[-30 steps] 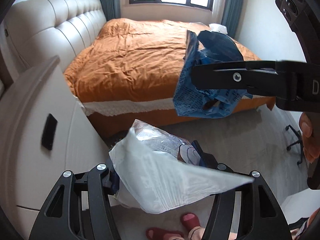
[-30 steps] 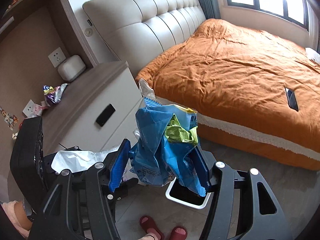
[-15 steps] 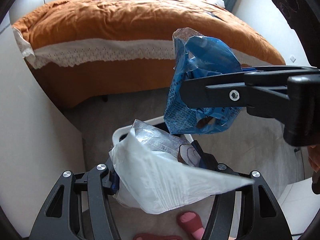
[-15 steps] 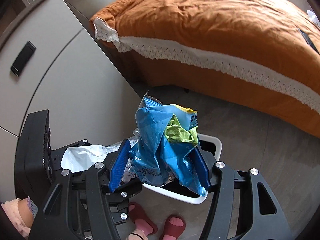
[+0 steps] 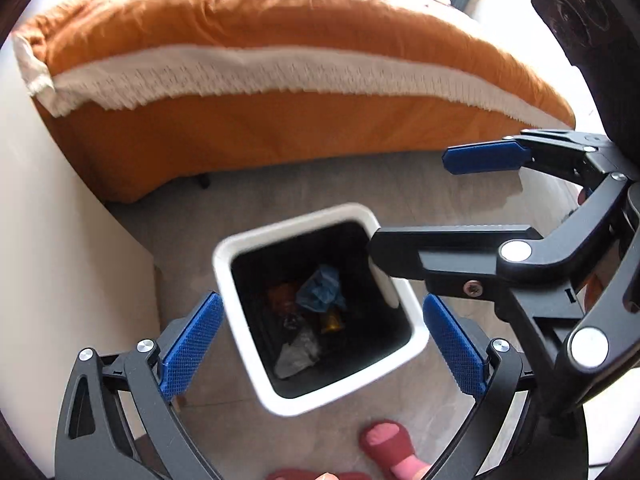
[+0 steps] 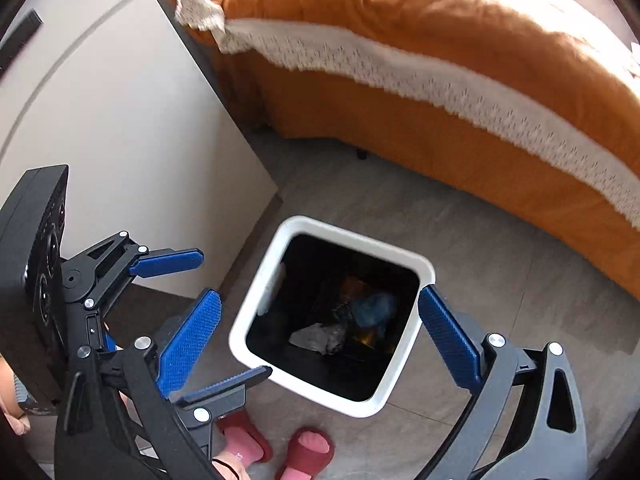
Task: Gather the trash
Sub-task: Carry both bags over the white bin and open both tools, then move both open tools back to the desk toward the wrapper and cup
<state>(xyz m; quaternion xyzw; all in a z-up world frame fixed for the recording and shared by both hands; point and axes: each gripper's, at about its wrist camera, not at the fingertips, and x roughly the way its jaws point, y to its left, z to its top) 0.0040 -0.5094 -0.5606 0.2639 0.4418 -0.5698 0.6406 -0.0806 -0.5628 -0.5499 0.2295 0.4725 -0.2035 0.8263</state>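
Both hand-held grippers hover above a white bin [image 5: 320,404] that stands on a grey tiled floor [image 6: 500,248]. In the left wrist view, the left gripper [image 5: 320,340] has its blue-padded fingers [image 5: 192,344] spread wide, one on either side of the bin's rim, gripping nothing. The right gripper [image 5: 408,204] reaches in from the right of that view, its jaws likewise wide apart and empty, with its lower black finger crossing over the bin's right rim. In the right wrist view, the right gripper [image 6: 320,336] frames the bin between its parted blue pads.

Inside the bin's dark interior lie a crumpled blue wrapper [image 5: 320,290], a pale clear plastic bag [image 5: 298,354] and some smaller orange and yellow scraps, blurred.

An orange-covered bed [image 6: 440,32] with a white lace trim runs behind the bin. A pale cabinet [image 6: 120,120] stands to the left of the bin. Pink-red slippers [image 6: 308,452] on the person's feet show at the bottom edge.
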